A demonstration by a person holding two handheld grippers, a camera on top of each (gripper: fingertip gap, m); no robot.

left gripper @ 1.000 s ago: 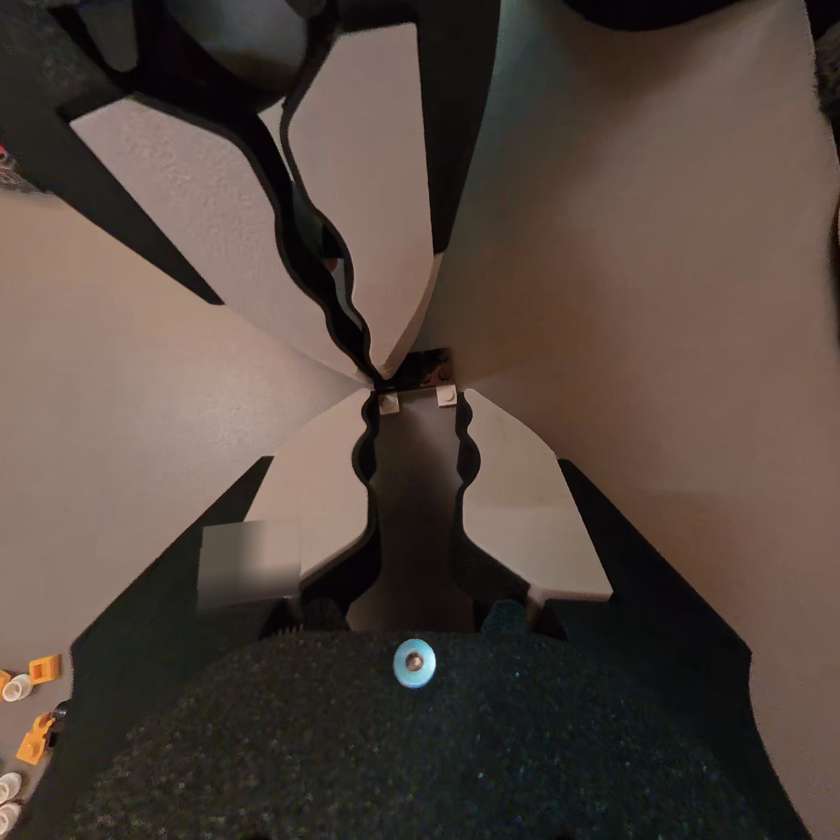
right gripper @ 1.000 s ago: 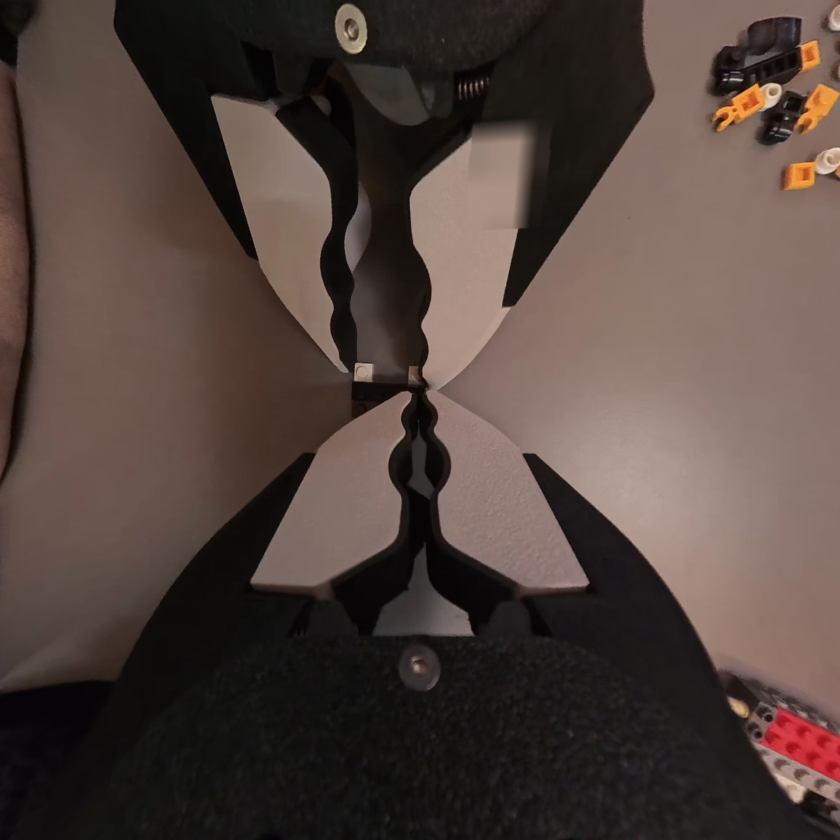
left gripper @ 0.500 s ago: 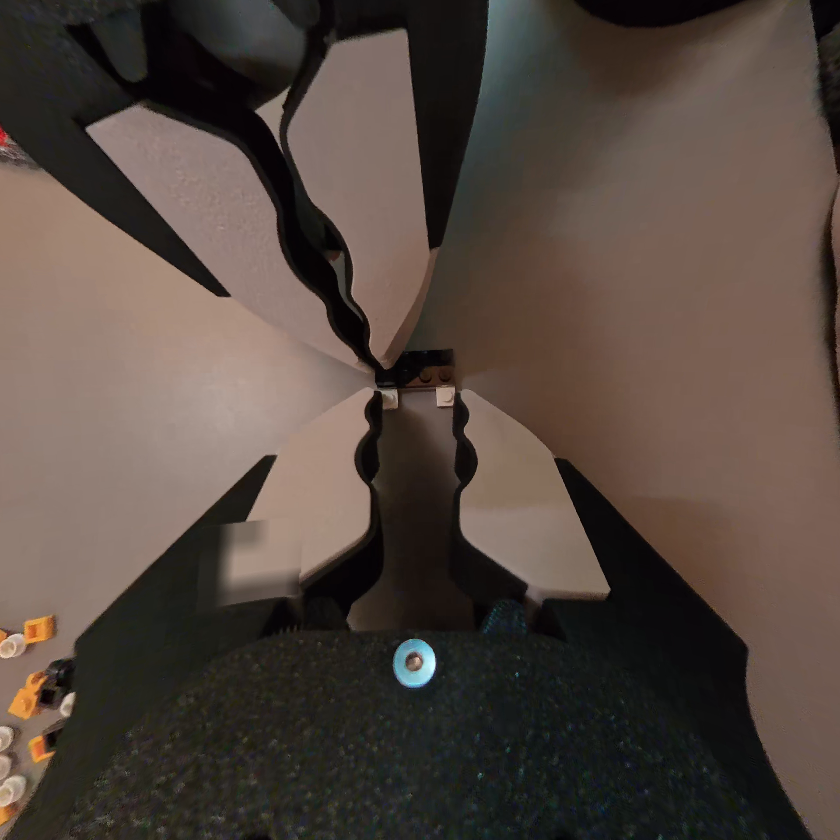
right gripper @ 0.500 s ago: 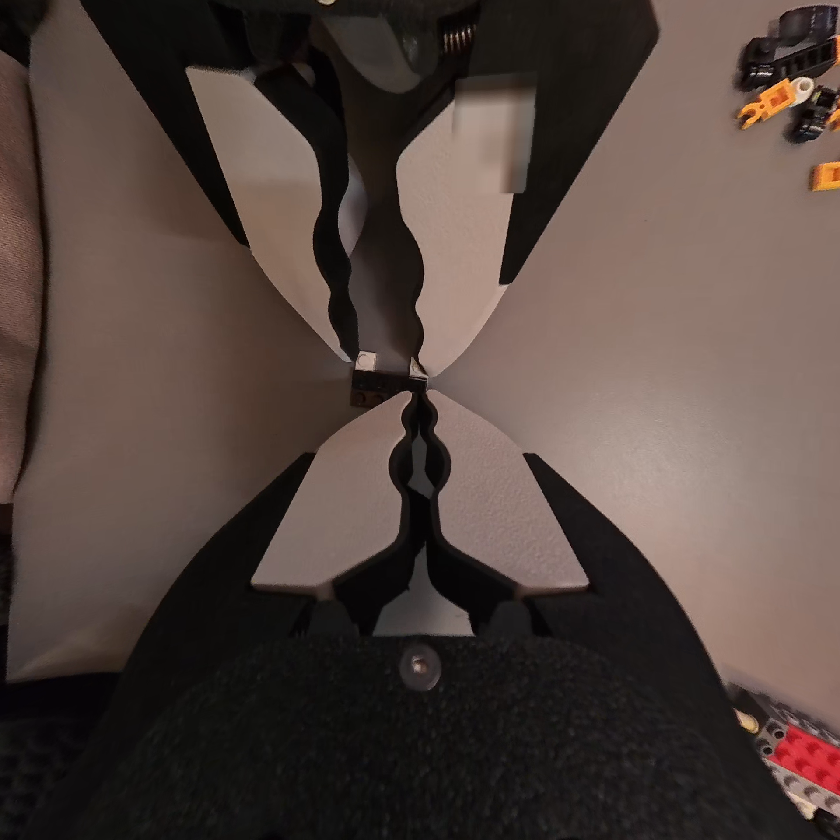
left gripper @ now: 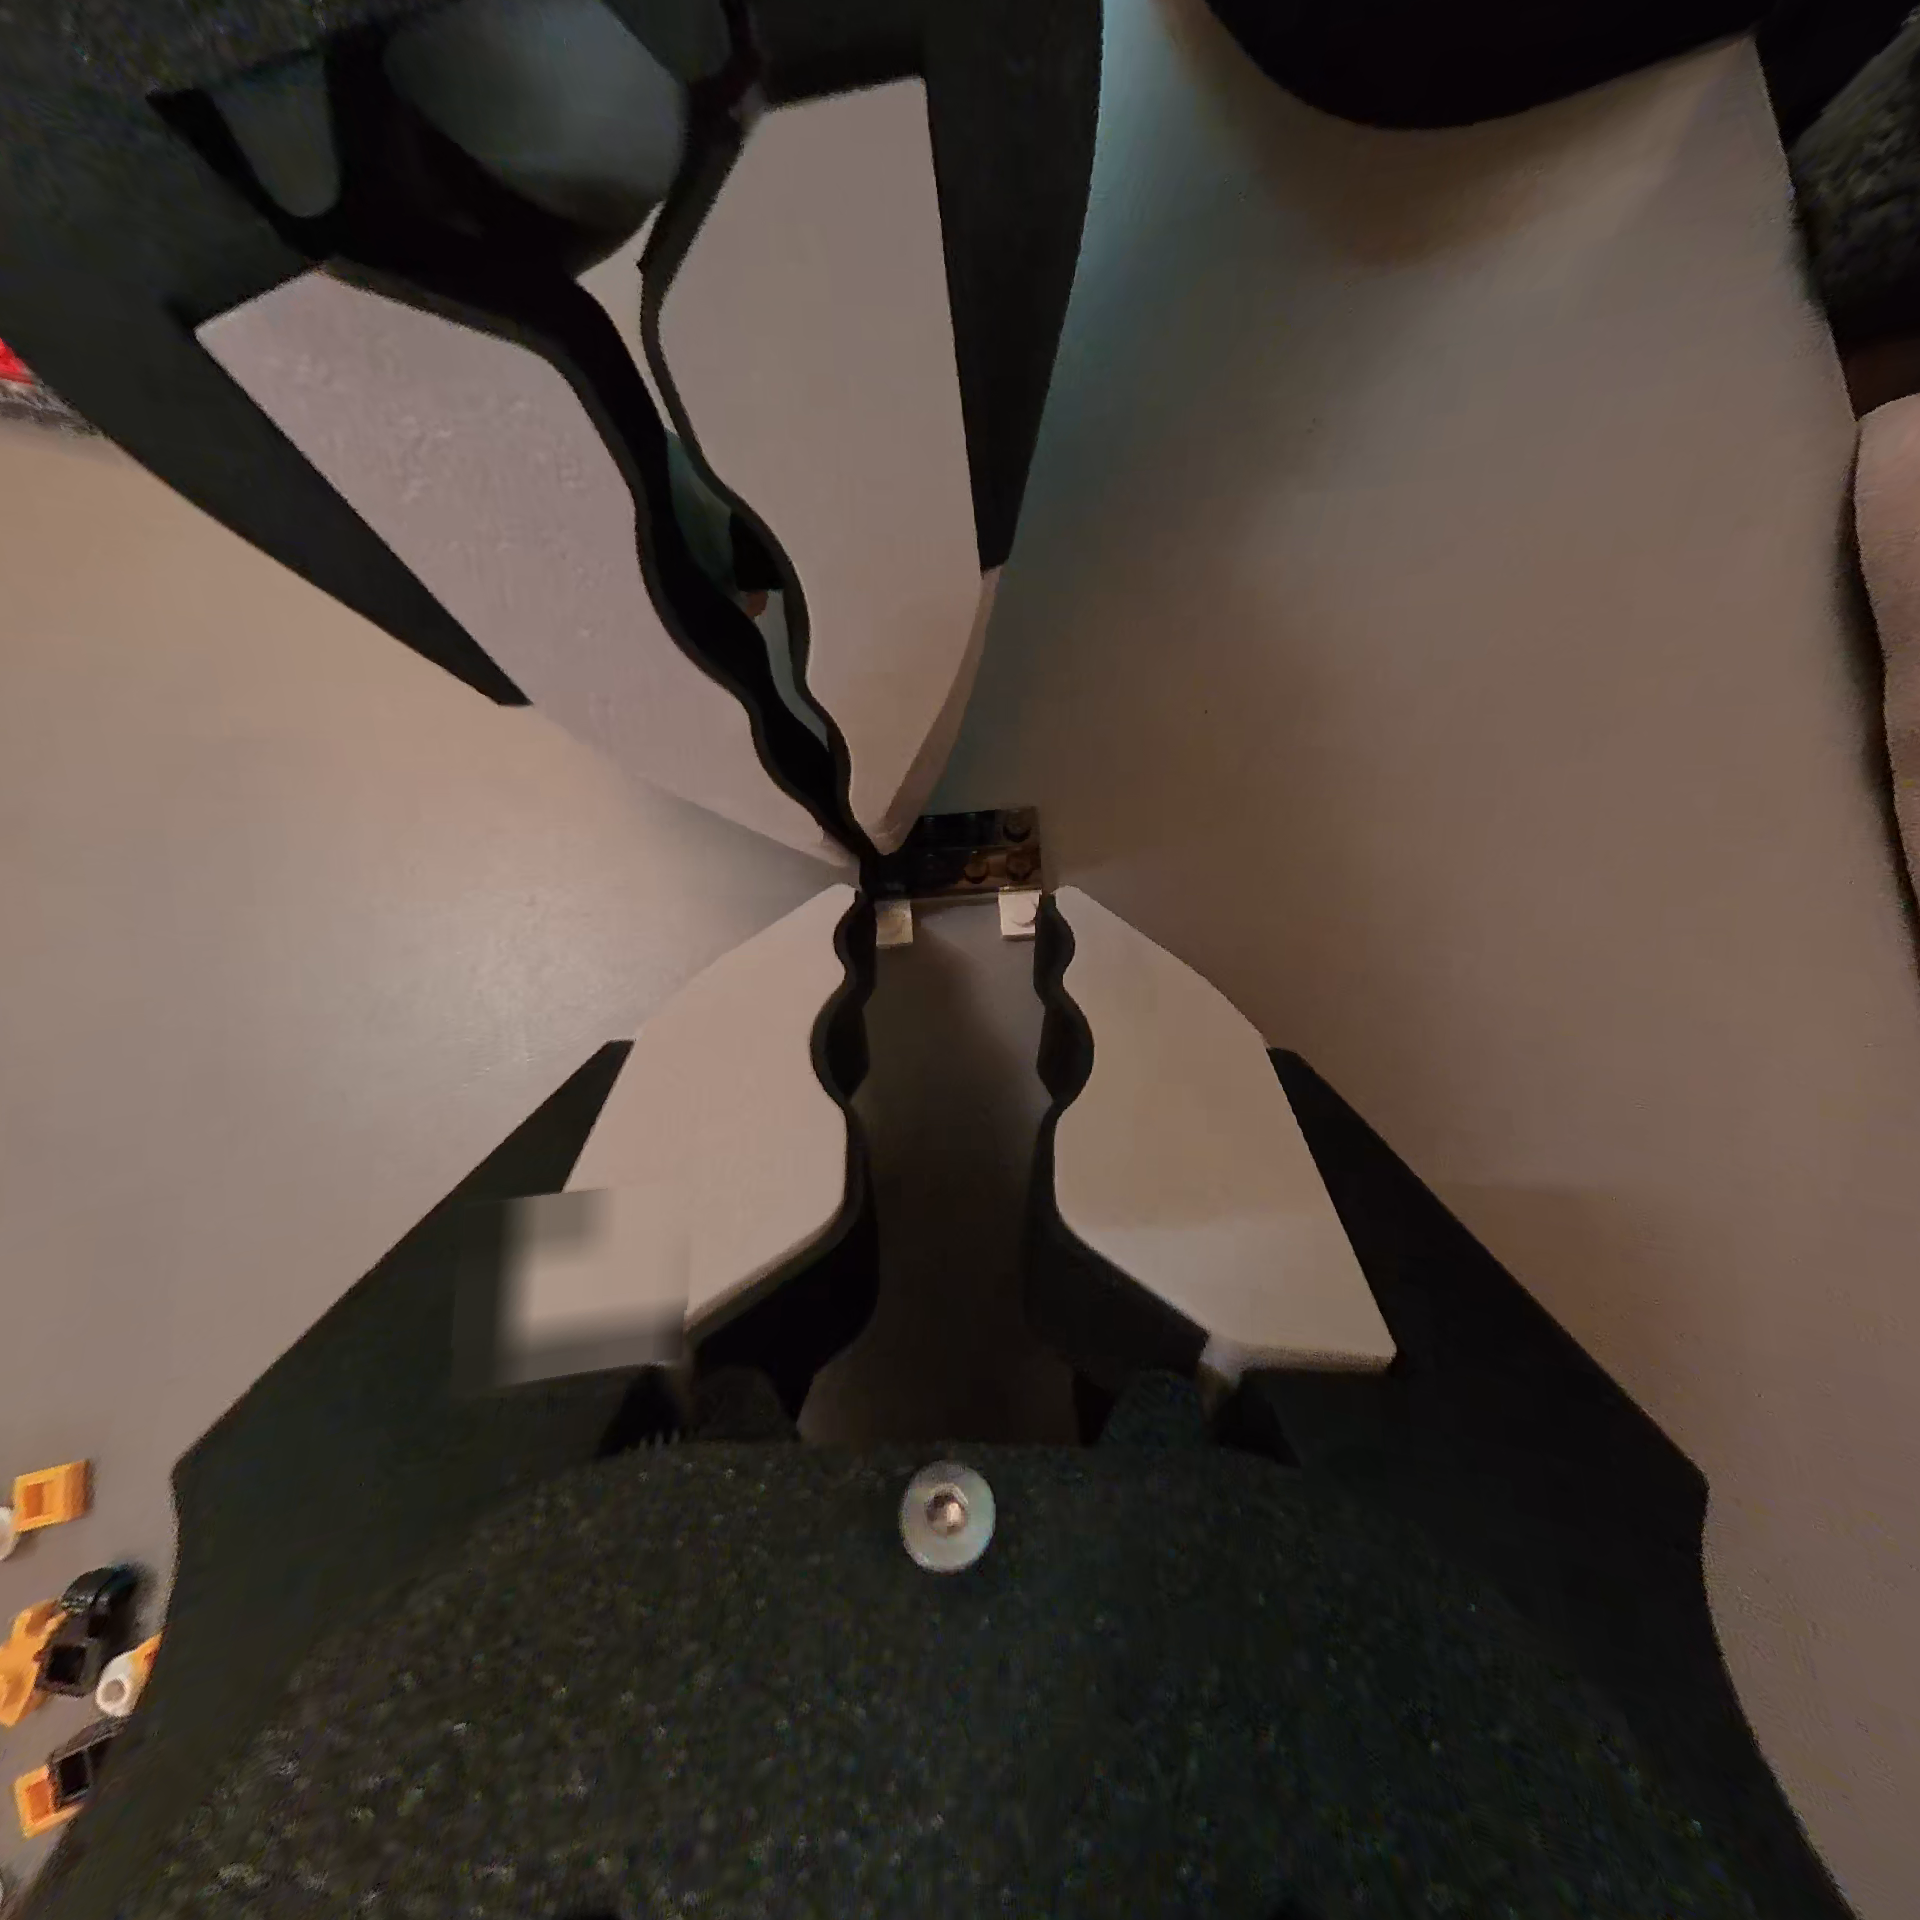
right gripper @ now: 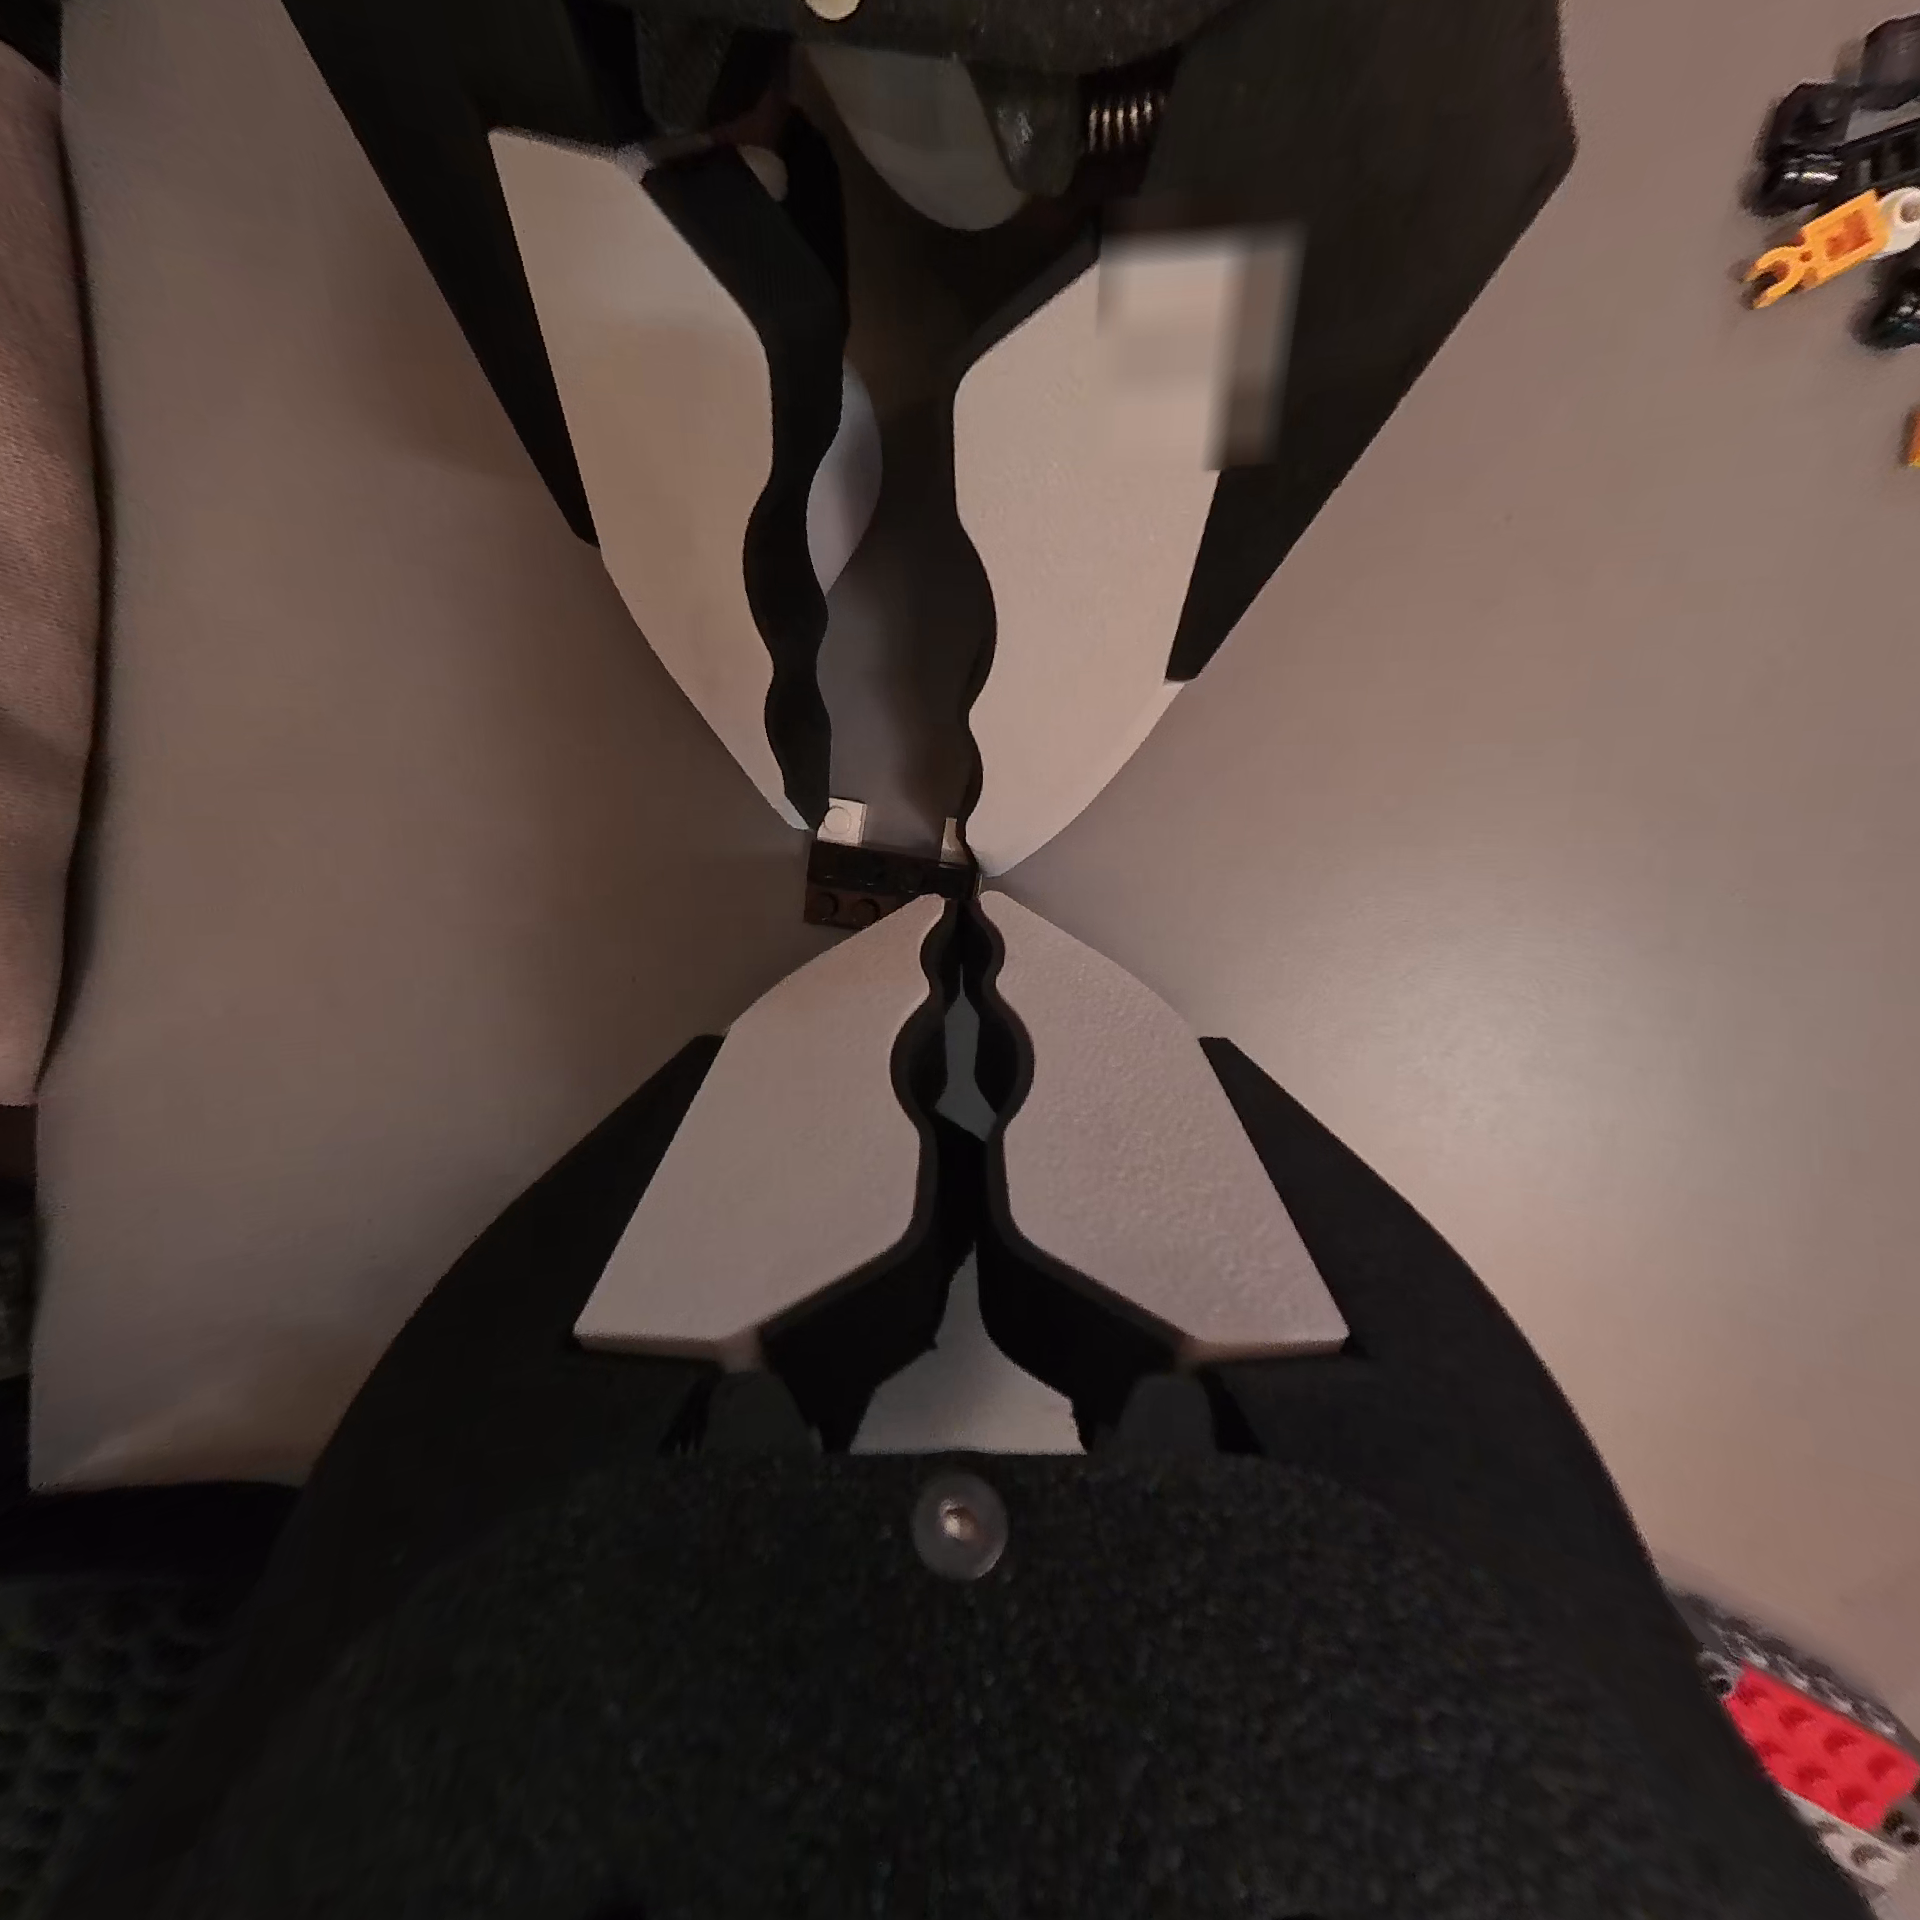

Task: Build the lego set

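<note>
Small black studded plate [left gripper: 971,864] with two white studs [left gripper: 894,923] underneath; left gripper [left gripper: 954,914] grasps its ends; right gripper [right gripper: 961,902] clenched on its corner.

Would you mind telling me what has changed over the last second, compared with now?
Very little. In the left wrist view the loose orange and black pieces drift up and right, so the grippers shifted slightly over the table. Unchanged: the left gripper holds the black plate by its two white studs, jaws apart across it, and the right gripper stays shut on the plate's end.
</note>
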